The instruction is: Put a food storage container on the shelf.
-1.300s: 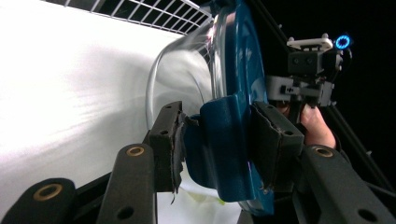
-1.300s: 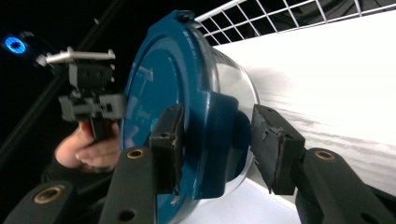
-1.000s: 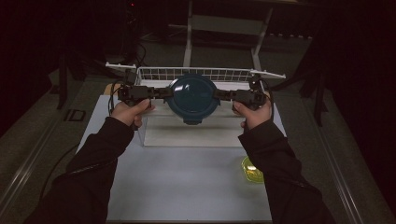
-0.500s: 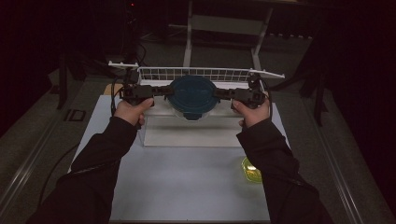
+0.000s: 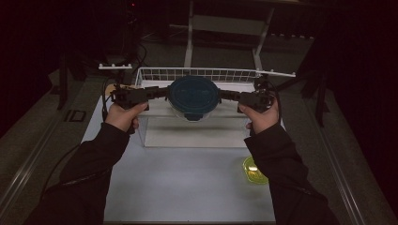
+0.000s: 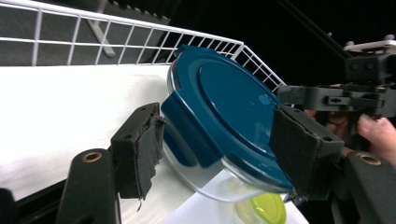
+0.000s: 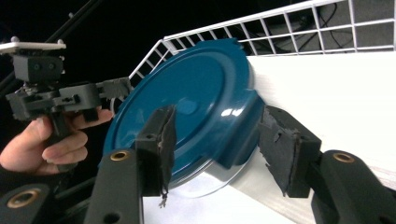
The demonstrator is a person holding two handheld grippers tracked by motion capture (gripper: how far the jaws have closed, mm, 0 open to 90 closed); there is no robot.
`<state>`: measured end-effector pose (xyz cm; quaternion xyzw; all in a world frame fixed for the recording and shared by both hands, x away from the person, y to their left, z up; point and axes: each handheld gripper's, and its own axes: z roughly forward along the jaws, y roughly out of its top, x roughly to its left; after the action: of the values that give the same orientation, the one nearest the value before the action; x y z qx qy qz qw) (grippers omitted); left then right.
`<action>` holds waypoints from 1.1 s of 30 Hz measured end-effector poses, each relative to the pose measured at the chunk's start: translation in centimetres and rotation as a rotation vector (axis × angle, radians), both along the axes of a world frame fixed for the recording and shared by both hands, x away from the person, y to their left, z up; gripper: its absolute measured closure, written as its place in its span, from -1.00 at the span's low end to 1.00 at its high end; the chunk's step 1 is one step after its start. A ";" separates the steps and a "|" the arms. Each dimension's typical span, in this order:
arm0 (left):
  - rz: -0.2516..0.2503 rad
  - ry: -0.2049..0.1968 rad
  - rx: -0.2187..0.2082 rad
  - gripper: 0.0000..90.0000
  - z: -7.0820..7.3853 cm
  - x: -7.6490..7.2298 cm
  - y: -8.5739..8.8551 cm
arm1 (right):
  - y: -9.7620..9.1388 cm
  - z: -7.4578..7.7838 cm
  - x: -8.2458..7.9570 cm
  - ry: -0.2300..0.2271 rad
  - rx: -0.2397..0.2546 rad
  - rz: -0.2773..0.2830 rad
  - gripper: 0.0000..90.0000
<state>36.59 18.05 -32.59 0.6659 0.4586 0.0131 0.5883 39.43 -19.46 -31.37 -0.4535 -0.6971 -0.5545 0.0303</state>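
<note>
Jaws of both the left gripper (image 5: 162,93) and right gripper (image 5: 226,95) have just been opening off the blue-lidded container (image 5: 193,96) set in the white wire basket (image 5: 211,74), so back straight out, keeping clear of its latches

Place: a dim lab or recording bench
Evidence: white table (image 5: 187,187), metal frame stand (image 5: 225,28), trailing cables, dark surroundings

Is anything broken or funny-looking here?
Yes, a bit. The black foam pads on the gripper jaws are ragged and torn at the edges, with a shred hanging off one. The glass bowl with the blue lid looks whole, and nothing has spilled on the white table.
</note>
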 end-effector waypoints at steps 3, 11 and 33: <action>-0.013 -0.022 0.005 -0.36 -0.2 -0.7 0.1 | 0.1 0.5 -1.1 -0.033 -0.032 0.011 0.10; -0.067 -0.126 0.039 -0.70 -1.2 -4.6 -0.1 | 1.1 0.8 -4.0 -0.053 -0.044 0.093 0.55; -0.115 -0.168 0.238 -1.00 -11.0 -11.9 -2.1 | 8.2 -2.2 -6.2 0.032 -0.021 0.263 1.00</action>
<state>24.68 15.97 -43.55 0.7528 0.3641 0.0894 0.5411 33.28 -11.27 -33.58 -0.3672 -0.7557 -0.5313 0.1091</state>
